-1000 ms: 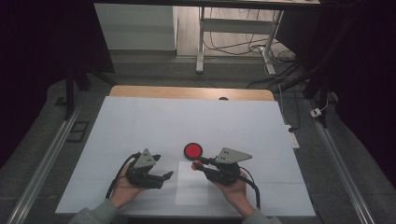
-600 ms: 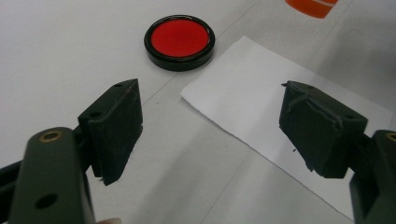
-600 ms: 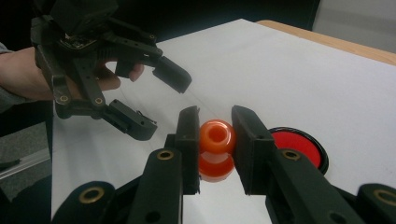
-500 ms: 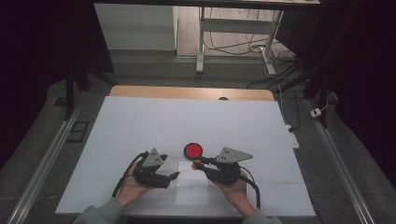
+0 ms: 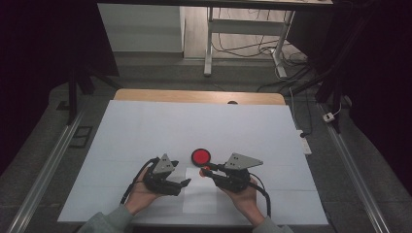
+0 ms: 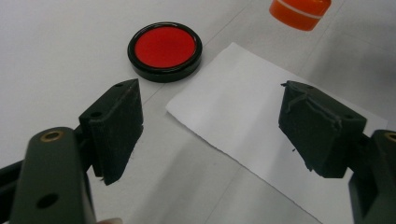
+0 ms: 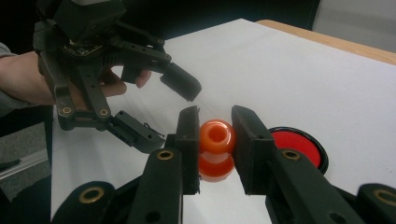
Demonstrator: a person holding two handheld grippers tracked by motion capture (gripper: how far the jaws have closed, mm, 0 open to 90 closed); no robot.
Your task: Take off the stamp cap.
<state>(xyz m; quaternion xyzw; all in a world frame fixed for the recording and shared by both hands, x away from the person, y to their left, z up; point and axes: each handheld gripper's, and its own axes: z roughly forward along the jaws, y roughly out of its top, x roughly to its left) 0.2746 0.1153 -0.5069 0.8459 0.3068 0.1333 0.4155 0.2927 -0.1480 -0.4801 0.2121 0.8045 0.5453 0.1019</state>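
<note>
Two claws: left claw (image 5: 183, 183) and right claw (image 5: 204, 171), one in each hand, low over the white worktop (image 5: 145, 126).
Right claw: clamped on a small orange plastic stamp (image 7: 216, 148) with a rounded top, held just above the worktop.
Left claw: spread wide, nothing between its pads, hovering over a white sheet of paper (image 6: 243, 112).
Round black-rimmed red ink pad (image 5: 200, 156): flat on the worktop, just beyond both claws, beside the paper's far corner.
Paper: between the two hands.

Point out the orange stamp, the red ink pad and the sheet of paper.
orange stamp (image 7: 215, 140): right gripper view, its rounded knob.
red ink pad (image 6: 165, 47): left gripper view, the red centre.
sheet of paper (image 6: 243, 112): left gripper view, bare middle.
</note>
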